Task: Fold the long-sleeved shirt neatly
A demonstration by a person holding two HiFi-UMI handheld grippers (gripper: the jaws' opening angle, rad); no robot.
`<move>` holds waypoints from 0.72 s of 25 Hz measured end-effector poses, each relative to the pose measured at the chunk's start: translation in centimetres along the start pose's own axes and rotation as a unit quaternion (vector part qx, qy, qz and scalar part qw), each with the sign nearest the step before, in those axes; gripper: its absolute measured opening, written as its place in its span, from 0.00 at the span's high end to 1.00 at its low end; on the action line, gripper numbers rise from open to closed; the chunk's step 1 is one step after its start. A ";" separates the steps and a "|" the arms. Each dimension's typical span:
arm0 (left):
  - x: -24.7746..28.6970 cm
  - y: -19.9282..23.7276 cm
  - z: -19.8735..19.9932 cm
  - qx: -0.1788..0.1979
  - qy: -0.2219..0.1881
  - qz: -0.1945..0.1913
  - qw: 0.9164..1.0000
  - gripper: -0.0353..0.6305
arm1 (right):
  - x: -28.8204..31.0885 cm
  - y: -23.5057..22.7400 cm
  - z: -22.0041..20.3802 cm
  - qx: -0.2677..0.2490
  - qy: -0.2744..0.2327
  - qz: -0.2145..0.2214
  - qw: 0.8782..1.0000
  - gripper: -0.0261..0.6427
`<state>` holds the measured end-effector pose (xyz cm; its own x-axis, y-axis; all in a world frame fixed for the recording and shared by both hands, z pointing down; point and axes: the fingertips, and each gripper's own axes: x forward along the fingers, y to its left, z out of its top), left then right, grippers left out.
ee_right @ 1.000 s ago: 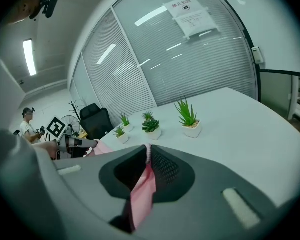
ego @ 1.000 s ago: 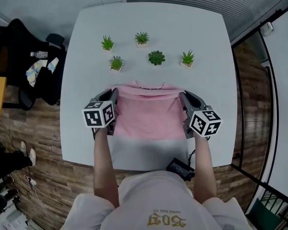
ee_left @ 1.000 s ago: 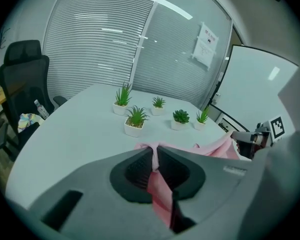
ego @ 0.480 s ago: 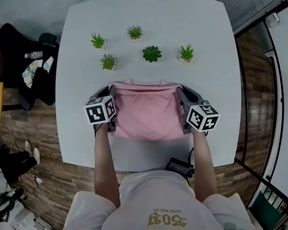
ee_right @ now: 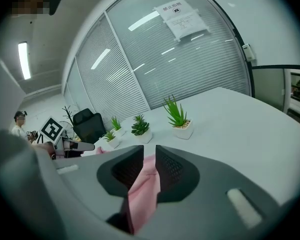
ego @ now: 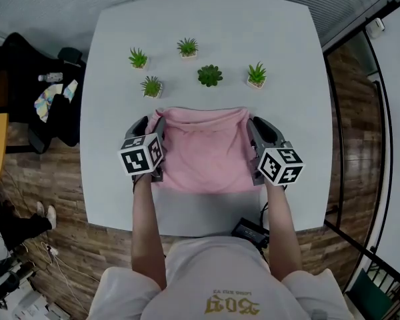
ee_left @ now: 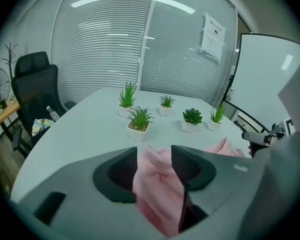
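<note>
The shirt (ego: 203, 153), pink, lies on the counter (ego: 207, 25) near its front edge. It is folded into a rough rectangle, and its far edge is bunched up at both corners. Each far corner is taken between a pair of tongs.

The left tongs (ee_left: 154, 151) have just been opening. Their jaws stand well apart, and a loose bunch of pink fabric sits between them, released rather than pinched. The right tongs (ee_right: 149, 149) have also just been opening, but only a narrow gap is seen between the jaws. That gap is filled by a fold of the fabric, which touches both pads and is grasped there. Both tongs are pointed away from the person and tilted down toward the counter.

Beyond the shirt, five plants (ego: 210, 75) in small white pots are set out in a loose cluster, apart from the fabric. A black chair (ego: 33, 92) is seen off the counter's left side.
</note>
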<state>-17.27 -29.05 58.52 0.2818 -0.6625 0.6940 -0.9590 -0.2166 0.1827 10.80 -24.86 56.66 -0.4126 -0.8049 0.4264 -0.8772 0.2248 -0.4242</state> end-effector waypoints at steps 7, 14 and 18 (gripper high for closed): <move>-3.3 -2.5 0.6 0.020 -0.022 -0.018 0.999 0.63 | -3.6 1.3 0.7 -0.007 -0.023 -0.012 1.000 0.84; -7.7 -4.3 -0.1 0.027 -0.052 -0.045 0.997 0.68 | -6.8 5.1 0.3 -0.030 -0.044 -0.013 0.998 0.85; -10.3 -5.9 -1.0 0.037 -0.057 -0.062 0.996 0.70 | -9.4 7.4 0.6 -0.048 -0.050 -0.006 0.998 0.86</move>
<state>-14.54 -20.25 51.00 0.4042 -0.7035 0.5846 -0.9128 -0.3514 0.2082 8.34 -16.01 49.03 -0.3785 -0.8581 0.3469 -0.9037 0.2616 -0.3389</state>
